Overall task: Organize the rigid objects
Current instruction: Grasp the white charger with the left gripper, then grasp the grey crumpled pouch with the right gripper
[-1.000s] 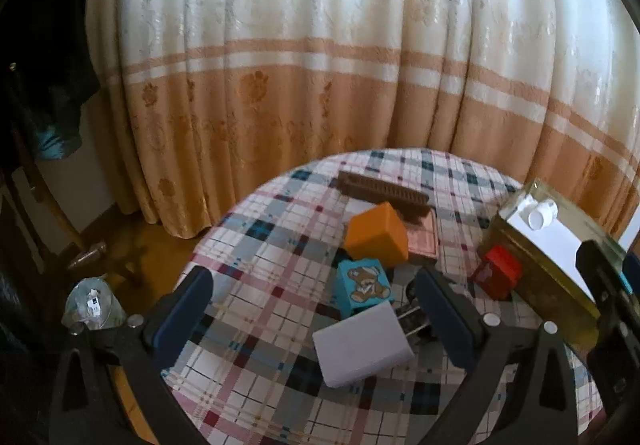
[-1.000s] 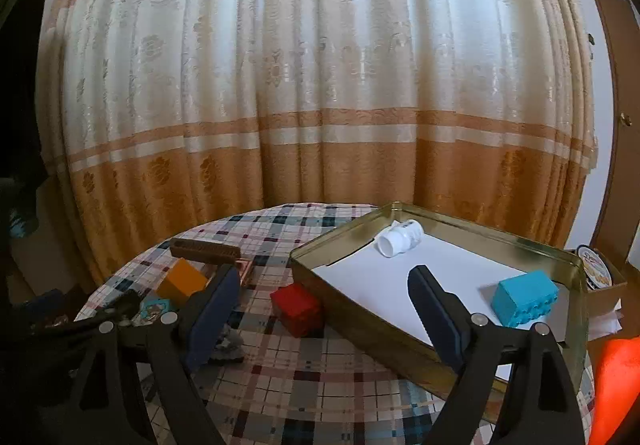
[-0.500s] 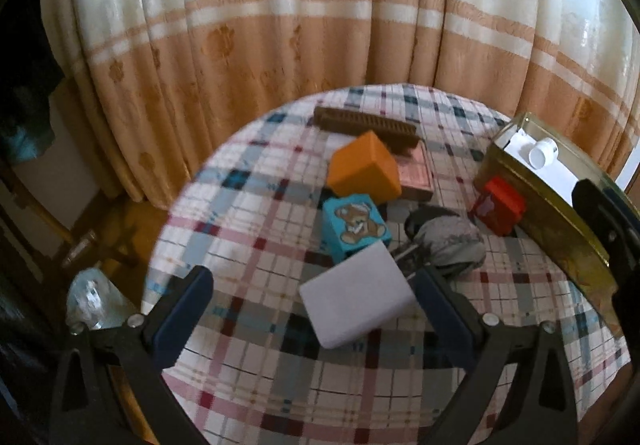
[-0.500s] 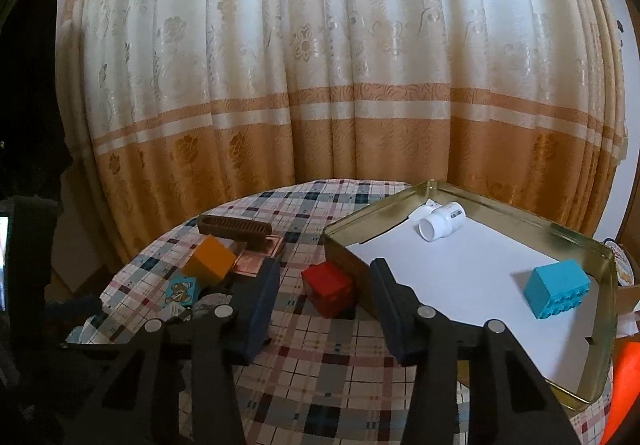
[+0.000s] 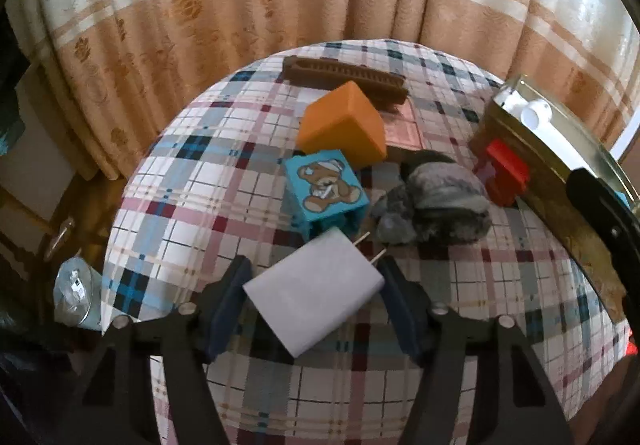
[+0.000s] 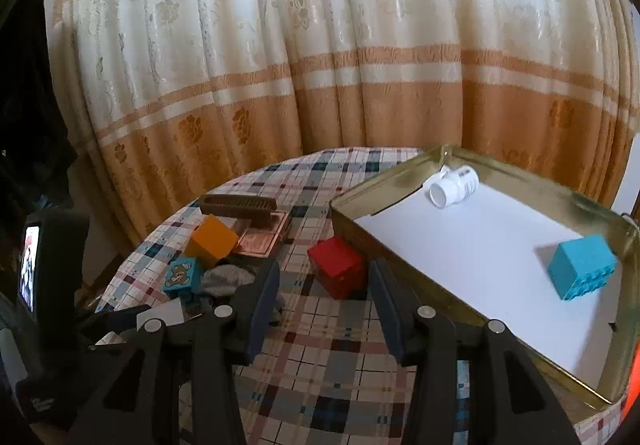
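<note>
Your left gripper [image 5: 314,287] is closing around the white charger [image 5: 316,291], pads at its sides, the bear block [image 5: 326,191] just beyond its prongs, while your right gripper [image 6: 324,293] stands part-open and empty before the red block [image 6: 338,265] beside the tin [image 6: 420,273].

Matt white plastic on the charger [image 5: 314,291], bare metal prongs. Smooth plastic on the orange cube [image 5: 344,125], bear block [image 5: 326,191] and red block [image 6: 338,265]. Fuzzy grey cloth [image 5: 436,205] at middle right. Woven plaid tablecloth [image 5: 192,181]. Shiny brassy metal tin [image 6: 384,189], matt white paper [image 6: 480,241] lining it. Glossy white plastic bottle [image 6: 454,187]. Soft patterned curtain [image 6: 320,65] up top.
</note>
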Demonstrator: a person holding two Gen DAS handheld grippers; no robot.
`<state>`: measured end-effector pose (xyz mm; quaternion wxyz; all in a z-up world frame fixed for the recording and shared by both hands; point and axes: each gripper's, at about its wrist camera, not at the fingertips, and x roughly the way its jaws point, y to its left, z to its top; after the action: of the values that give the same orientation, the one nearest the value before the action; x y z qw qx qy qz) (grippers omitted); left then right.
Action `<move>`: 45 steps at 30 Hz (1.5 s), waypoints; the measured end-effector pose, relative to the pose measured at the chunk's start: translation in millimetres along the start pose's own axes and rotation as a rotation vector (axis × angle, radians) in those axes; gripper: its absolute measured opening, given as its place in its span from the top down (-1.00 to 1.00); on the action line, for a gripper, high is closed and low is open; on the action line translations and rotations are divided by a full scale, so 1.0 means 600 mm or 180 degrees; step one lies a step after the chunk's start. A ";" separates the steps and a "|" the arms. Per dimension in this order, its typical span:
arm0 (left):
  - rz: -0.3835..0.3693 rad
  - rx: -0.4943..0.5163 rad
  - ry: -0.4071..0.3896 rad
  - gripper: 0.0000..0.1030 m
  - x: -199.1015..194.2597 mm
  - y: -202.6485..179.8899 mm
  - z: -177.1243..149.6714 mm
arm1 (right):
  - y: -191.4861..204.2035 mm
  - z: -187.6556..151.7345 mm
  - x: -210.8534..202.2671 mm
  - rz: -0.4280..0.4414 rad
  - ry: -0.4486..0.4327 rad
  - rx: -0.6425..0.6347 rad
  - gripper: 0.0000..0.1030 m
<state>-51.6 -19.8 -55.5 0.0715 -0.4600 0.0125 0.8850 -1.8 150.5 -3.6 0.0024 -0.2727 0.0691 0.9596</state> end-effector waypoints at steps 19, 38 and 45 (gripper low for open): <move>-0.0242 -0.0080 -0.0049 -0.26 -0.025 0.035 -0.001 | 0.009 0.000 0.015 0.0133 0.0170 -0.0081 0.03; 0.0003 -0.0337 -0.0414 -0.26 -0.065 0.081 0.008 | 0.095 -0.006 0.110 0.0643 0.0728 -0.0616 -0.17; -0.0019 -0.0345 -0.0377 -0.26 -0.066 0.074 0.004 | 0.107 -0.004 0.126 0.0576 0.0770 -0.0766 -0.18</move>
<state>-37.5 -68.1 -23.7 0.0498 -0.4100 -0.0410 0.9098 -67.9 84.2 -36.8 -0.1249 -0.3770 -0.0222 0.9175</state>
